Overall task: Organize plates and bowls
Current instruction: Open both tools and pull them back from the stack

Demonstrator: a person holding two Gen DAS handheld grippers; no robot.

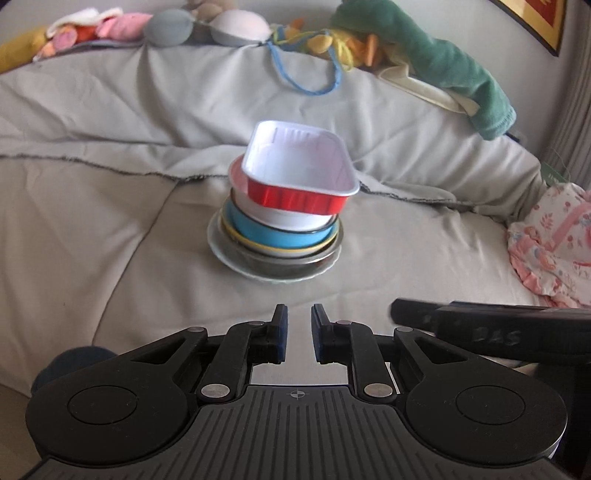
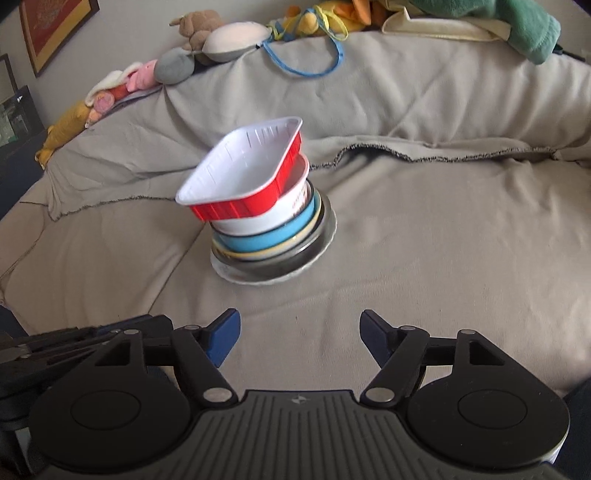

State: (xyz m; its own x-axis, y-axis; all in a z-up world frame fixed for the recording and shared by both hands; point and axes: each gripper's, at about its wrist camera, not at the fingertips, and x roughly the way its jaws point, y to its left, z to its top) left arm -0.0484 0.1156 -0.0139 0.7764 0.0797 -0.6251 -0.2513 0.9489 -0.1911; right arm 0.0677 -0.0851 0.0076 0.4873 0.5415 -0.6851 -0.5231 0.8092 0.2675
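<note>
Left black two-finger claw is sitting nearly closed on nothing, a narrow gap showing between its blue pads, while the right black two-finger claw is gaping wide and empty. Ahead of both, on the beige sofa cover, a red rectangular foil tray is tilting atop the white bowl, blue bowl and clear glass plate. Only the right wrist view is showing a framed picture far off to the claw's left.

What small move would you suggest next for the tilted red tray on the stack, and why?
Probably bring the open right hand-held gripper forward to straighten the red tray: it sits tilted atop the white bowl, overhanging one side, and both grippers hold nothing.
</note>
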